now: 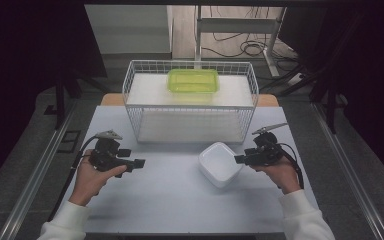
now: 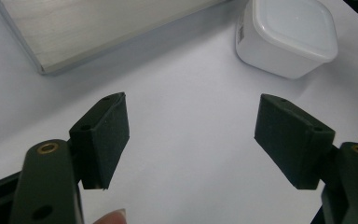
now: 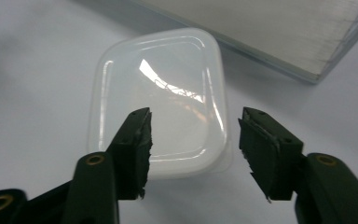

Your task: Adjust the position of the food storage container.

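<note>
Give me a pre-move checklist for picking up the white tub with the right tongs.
1. Right tongs aimed at the white tub: ok.
2. Jaws apart, pads not pressing on the tub: ok.
3. Jaws straddle the tub's rim: cannot tell.
4. Tub lies bottom-up, flat on the table: ok.
5. Left tongs open, holding nothing, away from the tub: ok.
6. Wire basket behind the tub, apart from it: ok.

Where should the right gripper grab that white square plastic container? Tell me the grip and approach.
Grip the near rim edge of the white square plastic container, one jaw inside, one outside. Come from its right, where the right gripper waits: the body looks too wide to span.
</note>
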`<state>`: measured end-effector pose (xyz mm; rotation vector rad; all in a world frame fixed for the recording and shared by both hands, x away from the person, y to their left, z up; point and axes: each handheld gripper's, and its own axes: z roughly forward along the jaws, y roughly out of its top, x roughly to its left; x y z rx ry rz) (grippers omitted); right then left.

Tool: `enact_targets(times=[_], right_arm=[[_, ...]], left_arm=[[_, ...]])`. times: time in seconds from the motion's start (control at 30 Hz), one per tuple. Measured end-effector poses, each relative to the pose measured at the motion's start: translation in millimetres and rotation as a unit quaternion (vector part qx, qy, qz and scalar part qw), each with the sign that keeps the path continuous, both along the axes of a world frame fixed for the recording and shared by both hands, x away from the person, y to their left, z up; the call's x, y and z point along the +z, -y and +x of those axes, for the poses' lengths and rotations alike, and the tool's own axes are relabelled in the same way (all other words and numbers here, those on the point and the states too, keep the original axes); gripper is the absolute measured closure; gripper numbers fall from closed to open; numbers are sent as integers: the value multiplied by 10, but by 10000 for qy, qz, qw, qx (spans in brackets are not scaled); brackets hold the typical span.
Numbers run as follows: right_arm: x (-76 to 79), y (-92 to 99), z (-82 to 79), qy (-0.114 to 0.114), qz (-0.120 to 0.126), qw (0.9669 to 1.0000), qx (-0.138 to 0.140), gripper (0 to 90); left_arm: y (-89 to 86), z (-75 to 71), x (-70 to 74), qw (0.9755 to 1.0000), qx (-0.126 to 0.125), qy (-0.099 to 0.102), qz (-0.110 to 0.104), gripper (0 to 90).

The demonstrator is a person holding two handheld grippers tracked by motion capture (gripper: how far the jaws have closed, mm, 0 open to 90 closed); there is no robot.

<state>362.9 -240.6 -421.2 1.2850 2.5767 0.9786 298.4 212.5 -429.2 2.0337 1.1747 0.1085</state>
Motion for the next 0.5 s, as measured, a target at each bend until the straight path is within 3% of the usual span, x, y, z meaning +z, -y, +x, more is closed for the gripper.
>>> enact_targets(times=[0.23, 0.5], right_arm=[[-26, -12, 111, 33, -182, 9998, -119, 606], [-71, -152, 335, -153, -542, 9984, -58, 769]], left_arm=[[-1, 2, -26, 10000, -10, -52, -7, 248], [-34, -5, -75, 9999, -37, -131, -3, 244]])
